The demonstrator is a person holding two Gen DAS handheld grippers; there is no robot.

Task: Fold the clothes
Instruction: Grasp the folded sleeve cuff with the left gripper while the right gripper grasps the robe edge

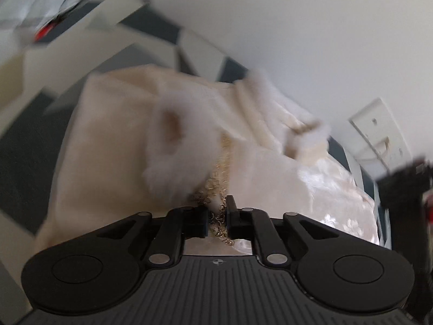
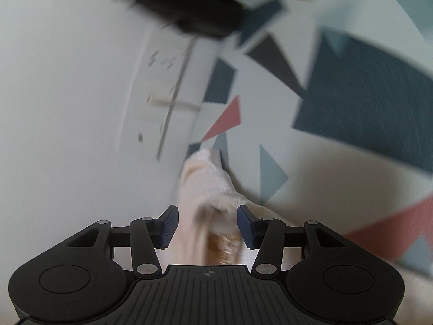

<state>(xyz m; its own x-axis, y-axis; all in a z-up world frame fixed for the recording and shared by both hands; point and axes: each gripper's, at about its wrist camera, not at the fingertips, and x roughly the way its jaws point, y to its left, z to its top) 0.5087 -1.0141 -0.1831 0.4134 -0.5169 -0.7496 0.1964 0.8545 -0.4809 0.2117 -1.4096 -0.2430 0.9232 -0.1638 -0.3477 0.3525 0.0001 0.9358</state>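
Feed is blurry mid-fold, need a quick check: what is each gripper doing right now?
Left gripper: closed on the cream garment, pinching its gold chain trim.
Right gripper: open, the garment's fabric lying between its fingers, not clamped.

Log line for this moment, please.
left gripper: shut on cream garment | right gripper: open, cloth between fingers | surface: patterned cover | views blurred

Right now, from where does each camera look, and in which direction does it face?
Left wrist: it sits behind the left gripper, which is shut on the gold-trimmed edge of the cream garment, and faces along it toward a white wall; another black device shows blurred at the right edge.
Right wrist: it sits behind the open right gripper, with a fold of garment between the fingers, and faces the patterned bedspread.
Both views share the cream garment, the bedspread and the wall.
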